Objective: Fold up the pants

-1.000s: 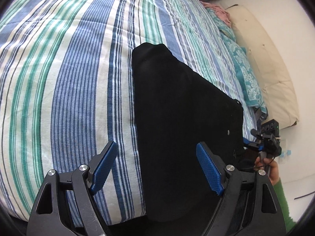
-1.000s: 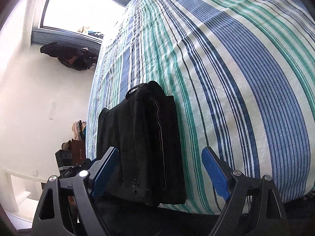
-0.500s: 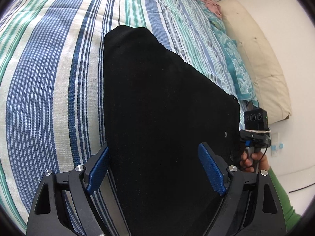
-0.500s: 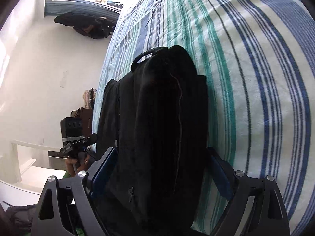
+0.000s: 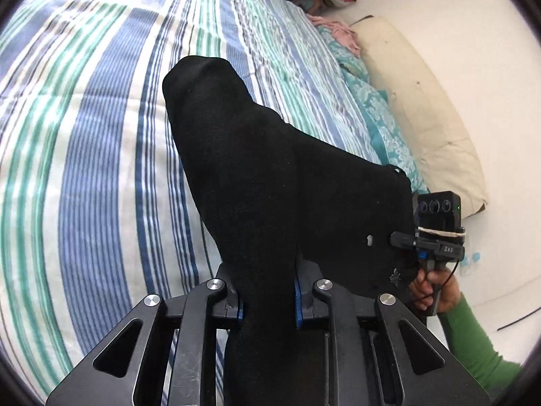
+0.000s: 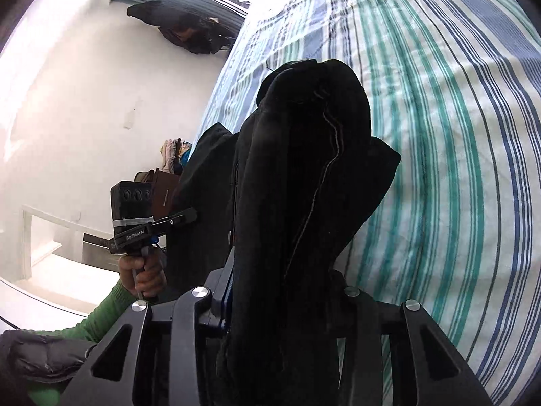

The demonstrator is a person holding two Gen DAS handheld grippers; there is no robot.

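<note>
Two grips on the pants, on the bed: left gripper and right gripper each pinch the near edge. Soft, thick, floppy cloth, probably best held by that edge.

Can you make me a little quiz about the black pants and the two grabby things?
1. True or false: the left gripper is open.
2. What do the right gripper's fingers hold: A) pillow B) black pants C) nothing?
3. What do the pants rest on?

Key:
1. False, it is shut on the pants.
2. B.
3. The striped bedsheet.
</note>
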